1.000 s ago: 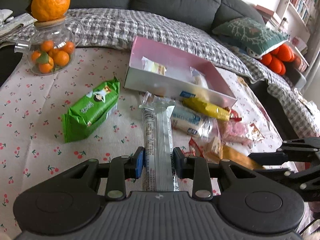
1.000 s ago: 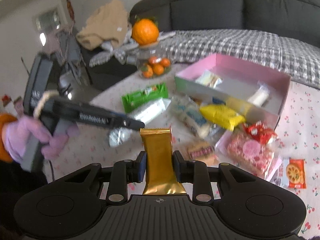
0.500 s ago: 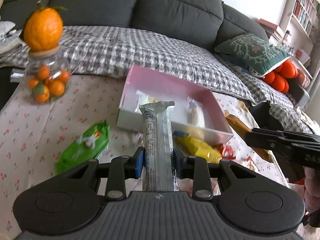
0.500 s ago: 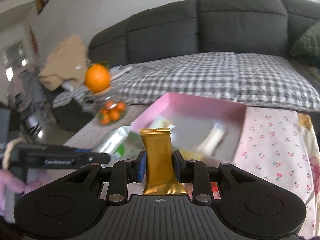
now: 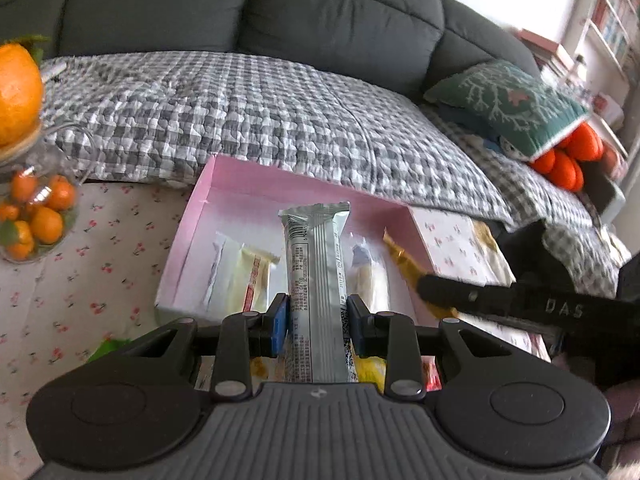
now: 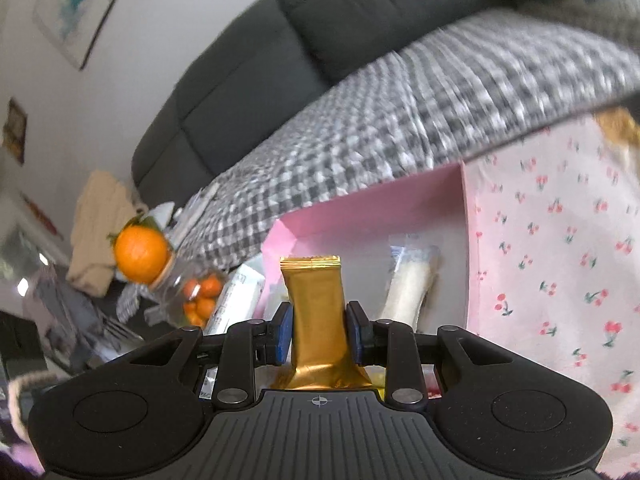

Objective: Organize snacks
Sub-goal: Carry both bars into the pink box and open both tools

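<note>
Your left gripper [image 5: 317, 316] was clamped on a long silver foil snack bar [image 5: 316, 280], held over the shallow pink cardboard box [image 5: 240, 192] on the cherry-print tabletop [image 5: 80, 280]. Your right gripper [image 6: 319, 330] squeezed a gold foil snack packet [image 6: 316, 308] at the same box, beside a clear-wrapped white snack [image 6: 408, 284].

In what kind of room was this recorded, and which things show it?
Most likely a home living room. A dark grey sofa with a checked quilt stands behind a table with a cherry-print cloth, and a framed picture hangs on the wall.
</note>
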`<state>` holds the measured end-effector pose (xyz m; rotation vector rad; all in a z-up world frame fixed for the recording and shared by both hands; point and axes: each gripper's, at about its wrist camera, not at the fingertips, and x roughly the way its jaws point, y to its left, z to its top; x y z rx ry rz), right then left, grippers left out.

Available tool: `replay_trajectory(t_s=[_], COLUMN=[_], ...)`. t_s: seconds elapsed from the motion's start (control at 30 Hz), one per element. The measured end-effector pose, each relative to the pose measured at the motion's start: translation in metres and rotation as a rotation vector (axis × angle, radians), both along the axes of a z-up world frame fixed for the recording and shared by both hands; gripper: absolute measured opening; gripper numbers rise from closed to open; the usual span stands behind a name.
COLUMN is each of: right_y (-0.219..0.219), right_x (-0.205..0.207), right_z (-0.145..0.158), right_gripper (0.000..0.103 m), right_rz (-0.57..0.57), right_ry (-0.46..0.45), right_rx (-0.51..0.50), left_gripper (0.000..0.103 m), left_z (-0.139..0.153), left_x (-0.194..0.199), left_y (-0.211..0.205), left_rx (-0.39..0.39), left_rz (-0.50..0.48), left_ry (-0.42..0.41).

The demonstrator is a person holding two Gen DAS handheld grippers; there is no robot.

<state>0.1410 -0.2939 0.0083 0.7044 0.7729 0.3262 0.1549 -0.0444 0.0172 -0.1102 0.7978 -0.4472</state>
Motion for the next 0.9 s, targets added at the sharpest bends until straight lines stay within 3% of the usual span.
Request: replay_trajectory(t_s=[0.3,0.53,0.9], right_y=[-0.006,0.011,0.009], right_x=[0.033,0.043,0.043], right_z=[-0.041,-0.056,-0.052], right_gripper=[0.028,0.028,0.028], right_rz=[-0.059,-0.074,-0.097], right_ry=[0.026,0.027,0.001], right_rx=[0.197,0.135,0.057], left_gripper=[0.028,0.028,0.028], left_z=[-0.015,-0.02,-0.031], left_x=[0.031,0.056,0.073], left_y=[-0.009,-0.014,-0.029], left_rx=[-0.009,-0.002,0.034], left_rz=[0.037,0.057,0.047], left_ry=[-0.025,-0.035,-0.028])
